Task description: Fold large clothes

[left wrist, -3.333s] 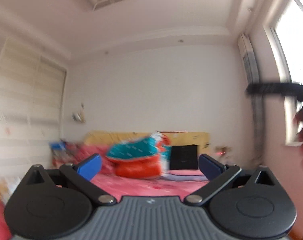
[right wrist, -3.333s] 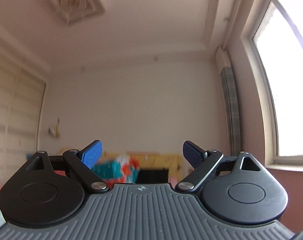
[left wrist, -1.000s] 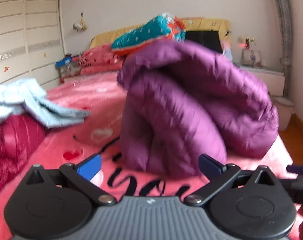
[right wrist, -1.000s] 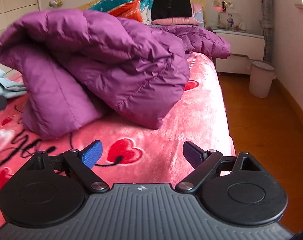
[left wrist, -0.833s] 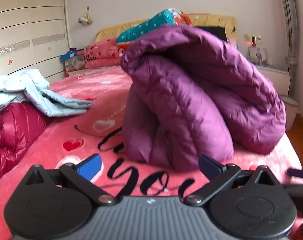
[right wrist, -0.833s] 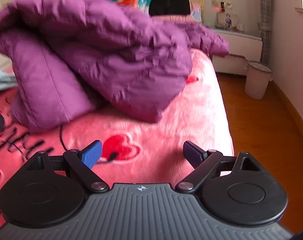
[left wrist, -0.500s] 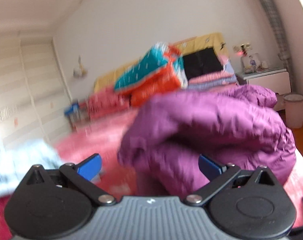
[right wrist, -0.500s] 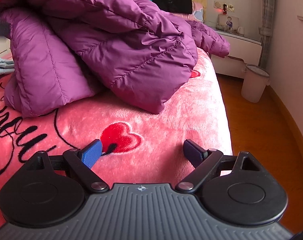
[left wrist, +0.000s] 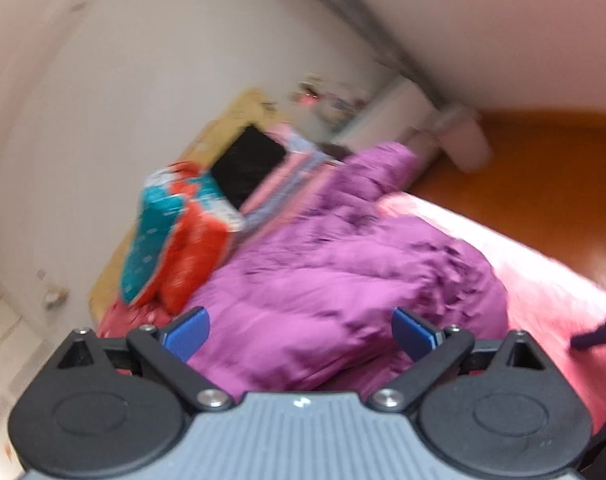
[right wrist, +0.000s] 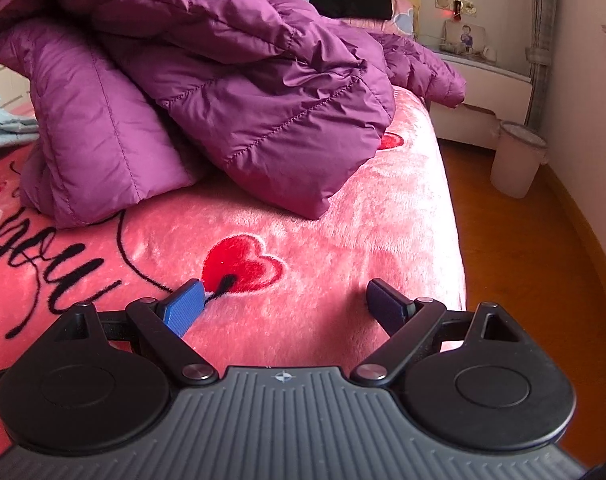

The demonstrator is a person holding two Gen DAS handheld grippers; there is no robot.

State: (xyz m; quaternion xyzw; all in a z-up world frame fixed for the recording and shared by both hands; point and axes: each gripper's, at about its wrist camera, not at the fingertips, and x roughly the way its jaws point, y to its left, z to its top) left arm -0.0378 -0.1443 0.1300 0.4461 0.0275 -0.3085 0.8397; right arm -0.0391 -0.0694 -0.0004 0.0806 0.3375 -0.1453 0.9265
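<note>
So there's one big purple quilted puffer jacket [right wrist: 223, 80] bunched in a heap on the bed with the pink plush heart-print blanket [right wrist: 343, 220]. It isn't laid flat at all. In the right wrist view its long axis runs roughly from the near left of the bed toward the headboard end at the far right, and one sleeve [right wrist: 423, 68] trails off that way to the bed's edge near the white nightstand [right wrist: 483, 92]. A fat folded lobe sits on the left of the heap and a flap hangs over it on the right.

Count: one purple jacket, one pale blue garment [right wrist: 3, 124] left of it, one teal-and-orange bundle [left wrist: 175, 240] and one black folded item [left wrist: 247, 168] behind it, and one pale waste bin [right wrist: 517, 156] on the orange floor.

The left hand-held gripper [left wrist: 299, 330] is spread wide, its jaws have just been closing a little, and nothing is between them; the jacket is just ahead. That view is tilted and blurry. The right hand-held gripper [right wrist: 285, 306] is wide apart too, holding nothing, low over the blanket in front of the jacket by a red heart [right wrist: 243, 264].
</note>
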